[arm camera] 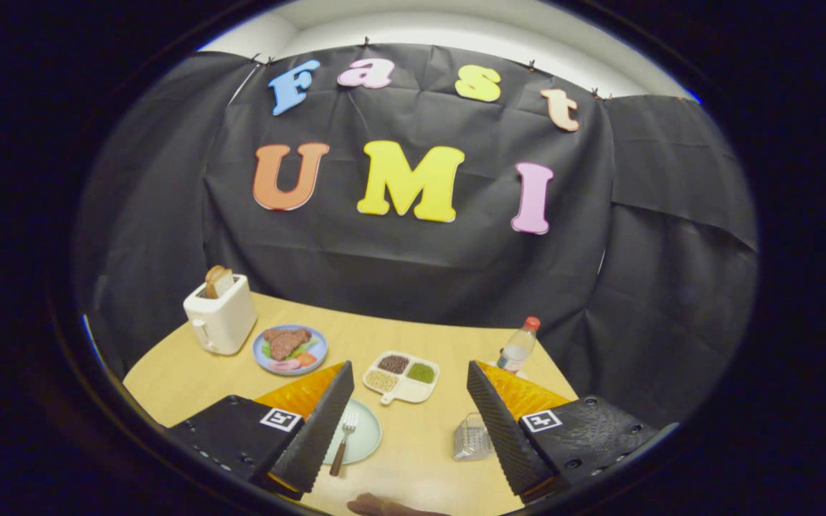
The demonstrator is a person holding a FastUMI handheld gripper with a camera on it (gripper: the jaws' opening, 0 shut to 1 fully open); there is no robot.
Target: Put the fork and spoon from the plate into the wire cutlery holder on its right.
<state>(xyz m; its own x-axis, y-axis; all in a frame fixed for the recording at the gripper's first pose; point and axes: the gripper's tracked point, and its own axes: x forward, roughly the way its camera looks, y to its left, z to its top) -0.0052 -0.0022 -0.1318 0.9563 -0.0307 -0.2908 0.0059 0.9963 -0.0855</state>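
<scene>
A pale wooden worktop (420,437) is seen below the gripper (409,423), which is held high, tilted downward, its fingers spread wide and empty. The fork (342,444) lies on the light plate (366,437) beside the left finger; the spoon cannot be made out. The wire cutlery holder (472,437) stands against the right finger. The approach appears in hand: a descent onto the fork's handle is called for next.

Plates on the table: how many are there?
2. A blue plate with food sits beside the toaster. A pale green plate, holding a fork, lies between the open gripper fingers, partly hidden by the left finger, which may hide more.
</scene>
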